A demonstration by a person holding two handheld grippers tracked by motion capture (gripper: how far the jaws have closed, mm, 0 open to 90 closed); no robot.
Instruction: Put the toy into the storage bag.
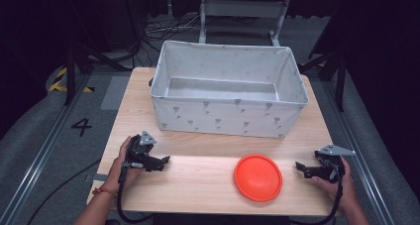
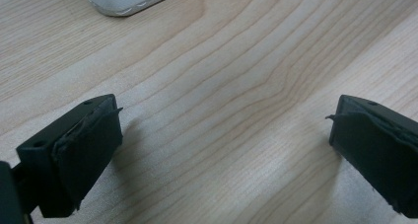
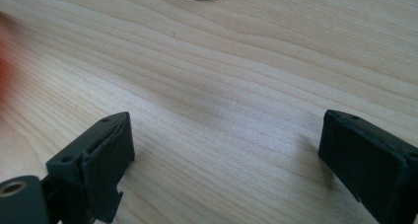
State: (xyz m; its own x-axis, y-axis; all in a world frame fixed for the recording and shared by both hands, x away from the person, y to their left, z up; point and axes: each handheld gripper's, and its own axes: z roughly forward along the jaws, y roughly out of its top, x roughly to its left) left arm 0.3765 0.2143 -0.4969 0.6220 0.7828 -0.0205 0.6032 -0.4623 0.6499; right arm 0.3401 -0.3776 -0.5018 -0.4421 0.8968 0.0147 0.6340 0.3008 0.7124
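Orange disc (image 1: 258, 177) lies untouched on the wooden table (image 1: 198, 180) before the empty fabric bin (image 1: 228, 117); left gripper (image 1: 165, 160) and right gripper (image 1: 300, 168) both gape, holding nothing, so likely nothing is done.

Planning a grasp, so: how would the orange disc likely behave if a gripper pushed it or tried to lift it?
The orange disc lies flat and thin on the table, so a push would probably slide it rather than roll or tip it. Its low rim leaves little to pinch from above; lifting may need an edge grip. It looks like smooth plastic, likely light and fairly stiff.
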